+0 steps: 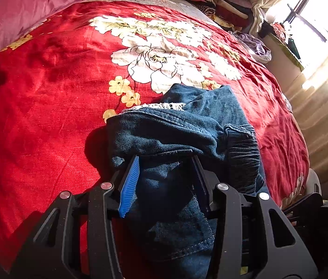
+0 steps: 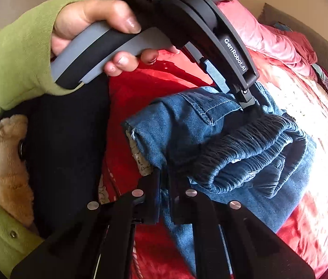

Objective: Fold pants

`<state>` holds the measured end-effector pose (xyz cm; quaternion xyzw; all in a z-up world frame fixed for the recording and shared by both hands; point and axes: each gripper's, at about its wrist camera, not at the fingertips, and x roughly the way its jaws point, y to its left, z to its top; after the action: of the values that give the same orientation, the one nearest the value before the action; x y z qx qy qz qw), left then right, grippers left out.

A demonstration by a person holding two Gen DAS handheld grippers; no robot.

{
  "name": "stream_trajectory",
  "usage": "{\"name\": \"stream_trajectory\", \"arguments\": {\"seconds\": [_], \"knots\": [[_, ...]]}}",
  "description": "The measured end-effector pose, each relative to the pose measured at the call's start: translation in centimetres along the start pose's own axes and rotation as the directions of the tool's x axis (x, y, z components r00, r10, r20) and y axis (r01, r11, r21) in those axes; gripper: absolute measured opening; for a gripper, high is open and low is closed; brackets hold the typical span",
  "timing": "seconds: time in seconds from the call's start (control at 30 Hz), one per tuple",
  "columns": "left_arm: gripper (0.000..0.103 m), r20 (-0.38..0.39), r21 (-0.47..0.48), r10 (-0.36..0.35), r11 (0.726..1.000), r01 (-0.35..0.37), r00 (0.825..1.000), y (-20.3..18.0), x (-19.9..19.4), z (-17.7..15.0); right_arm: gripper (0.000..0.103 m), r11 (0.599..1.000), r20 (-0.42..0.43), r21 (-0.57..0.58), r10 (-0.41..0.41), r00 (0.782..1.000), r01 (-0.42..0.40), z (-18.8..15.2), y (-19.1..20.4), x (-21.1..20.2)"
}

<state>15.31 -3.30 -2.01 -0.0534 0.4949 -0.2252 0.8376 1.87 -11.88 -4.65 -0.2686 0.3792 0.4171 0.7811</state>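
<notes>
Blue denim pants (image 1: 182, 125) lie bunched on a red flowered bedspread (image 1: 47, 93), their elastic waistband (image 1: 243, 153) gathered at the right. My left gripper (image 1: 165, 157) is shut on a thick fold of denim, which fills the space between its blue-padded fingers (image 1: 129, 186). In the right wrist view the same pants (image 2: 187, 127) hang in a bundle. The left gripper (image 2: 245, 107), held by a hand (image 2: 89, 23) in a green sleeve, bites into their far side. My right gripper (image 2: 164, 172) is shut on the near denim edge, with its fingers almost together.
A pink quilt (image 1: 24, 7) lies at the bed's far left. Stacked clothes (image 1: 210, 0) sit at the head. A purple garment (image 1: 254, 44) rests near the bright window (image 1: 315, 11). The person's dark trousers and green jacket (image 2: 5, 74) fill the left of the right wrist view.
</notes>
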Motion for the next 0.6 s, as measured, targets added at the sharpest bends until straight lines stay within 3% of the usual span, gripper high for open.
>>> {"name": "stream_trajectory", "arguments": {"seconds": [0.17, 0.3, 0.6], "knots": [[0.039, 0.006, 0.000, -0.004, 1.000, 0.004, 1.000, -0.1, -0.2, 0.0, 0.012, 0.999, 0.027, 0.031, -0.014, 1.000, 0.013, -0.4, 0.1, -1.1], [0.041, 0.010, 0.000, -0.003, 1.000, 0.003, 1.000, -0.2, -0.3, -0.1, 0.027, 0.998, 0.056, 0.054, -0.011, 0.998, 0.008, 0.0, 0.4, -2.0], [0.047, 0.026, -0.006, -0.004, 1.000, 0.004, 1.000, -0.5, -1.2, -0.4, 0.038, 0.994, 0.110, 0.105, -0.031, 0.993, 0.019, -0.4, 0.6, -4.9]]}}
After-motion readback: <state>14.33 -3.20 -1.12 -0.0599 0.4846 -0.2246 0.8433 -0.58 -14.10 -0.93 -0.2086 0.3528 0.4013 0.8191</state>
